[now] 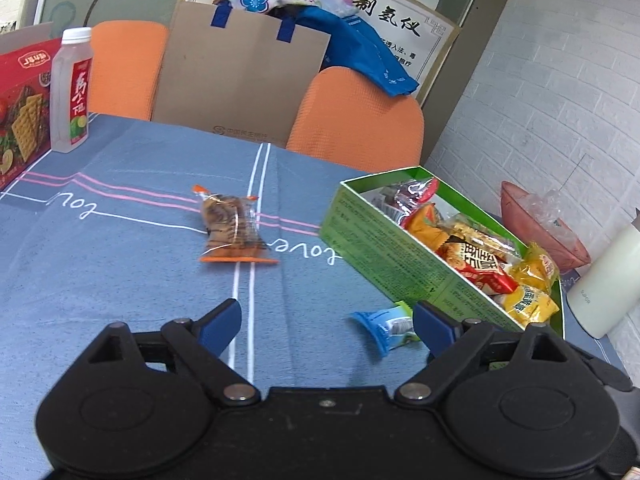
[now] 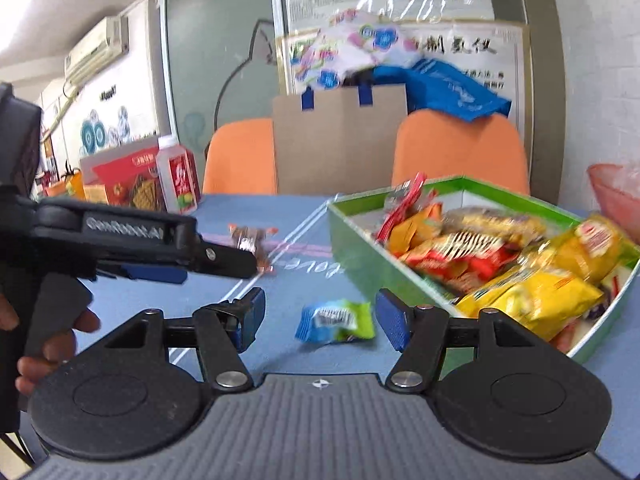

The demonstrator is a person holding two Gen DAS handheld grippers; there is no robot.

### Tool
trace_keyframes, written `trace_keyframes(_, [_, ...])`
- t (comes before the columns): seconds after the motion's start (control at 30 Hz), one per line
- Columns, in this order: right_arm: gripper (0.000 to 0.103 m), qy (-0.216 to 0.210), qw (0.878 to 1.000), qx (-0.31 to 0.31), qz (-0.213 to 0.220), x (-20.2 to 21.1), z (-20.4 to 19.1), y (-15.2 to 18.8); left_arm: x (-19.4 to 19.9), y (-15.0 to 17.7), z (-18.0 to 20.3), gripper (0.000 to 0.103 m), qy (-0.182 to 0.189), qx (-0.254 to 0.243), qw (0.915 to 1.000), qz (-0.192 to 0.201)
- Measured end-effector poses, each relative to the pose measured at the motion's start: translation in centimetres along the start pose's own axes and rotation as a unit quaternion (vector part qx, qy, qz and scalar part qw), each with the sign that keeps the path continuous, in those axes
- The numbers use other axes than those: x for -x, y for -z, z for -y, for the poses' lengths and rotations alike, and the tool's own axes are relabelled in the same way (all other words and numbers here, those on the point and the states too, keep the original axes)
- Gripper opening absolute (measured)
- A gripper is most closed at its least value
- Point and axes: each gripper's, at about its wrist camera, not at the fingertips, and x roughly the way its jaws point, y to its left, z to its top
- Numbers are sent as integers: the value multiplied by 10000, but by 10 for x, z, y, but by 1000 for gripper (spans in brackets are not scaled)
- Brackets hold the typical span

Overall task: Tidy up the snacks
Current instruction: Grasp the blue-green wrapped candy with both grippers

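Note:
A green box holding several wrapped snacks sits at the right of the blue tablecloth; it also shows in the right wrist view. A clear orange-edged pack of brown cookies lies in the middle, seen small in the right wrist view. A blue-and-green candy lies beside the box, just left of my left gripper's right finger. My left gripper is open and empty. My right gripper is open and empty, with the same candy lying between and just beyond its fingers. The left gripper shows side-on there.
A drink bottle and a red cracker box stand at the far left. Two orange chairs and a brown paper bag stand behind the table. A pink bowl and a white jug sit right of the box.

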Motion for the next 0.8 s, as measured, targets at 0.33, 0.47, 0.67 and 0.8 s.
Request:
trace_keyframes(0.33, [98,429,9970,23,-643,-53,-6,5,9,1,-41,103,163,353,9992,-9])
trace_keyframes(0.47, [74,505,9943,293,-891,-76,-15,4,9,4,-45,103,347,313,9988,-121])
trace_keyframes(0.67, [73,-373,9942,384,-937,-55,-22,12,-6,5,-42,103,610,265,9971,-368])
trace_keyframes(0.8, [87,-463,9954,149,-820,-43,-17,14,-31,1,-33,103,690,269,9950,-669])
